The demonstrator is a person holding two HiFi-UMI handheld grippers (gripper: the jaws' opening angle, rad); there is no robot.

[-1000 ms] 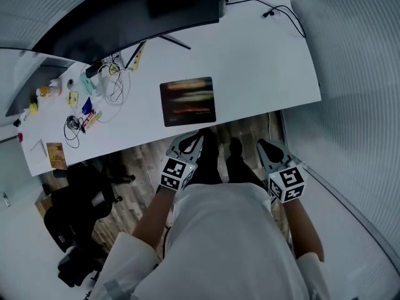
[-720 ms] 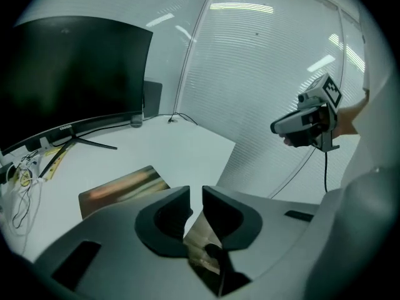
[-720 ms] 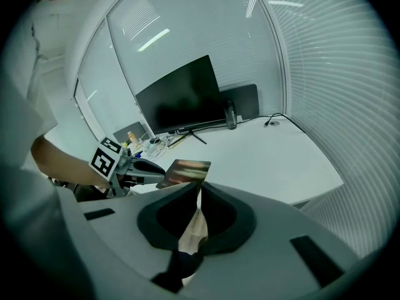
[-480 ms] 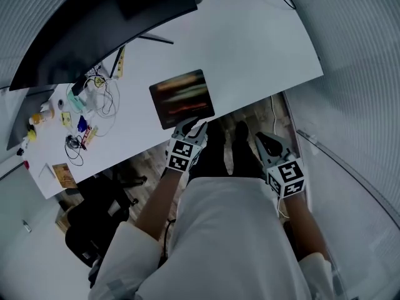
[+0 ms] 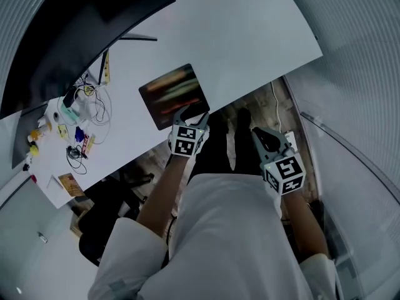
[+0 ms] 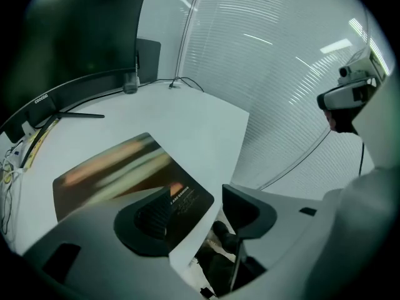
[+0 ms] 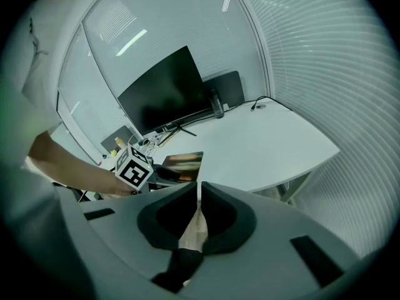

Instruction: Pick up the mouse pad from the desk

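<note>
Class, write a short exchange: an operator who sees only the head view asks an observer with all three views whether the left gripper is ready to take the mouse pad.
Operator: Are the left jaws on the pad yet?
Observer: No. On the left gripper the jaws have just been opening. They stand apart, with the near corner of the mouse pad and the edge of the desk in the gap, and nothing is gripped.
Operator: And the right one?
Observer: On the right gripper the jaws are together with nothing between them.

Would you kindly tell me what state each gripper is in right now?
Left gripper: open, its jaws have just been opening, either side of the dark rectangular mouse pad corner, not gripping.
Right gripper: shut, holding nothing.
</note>
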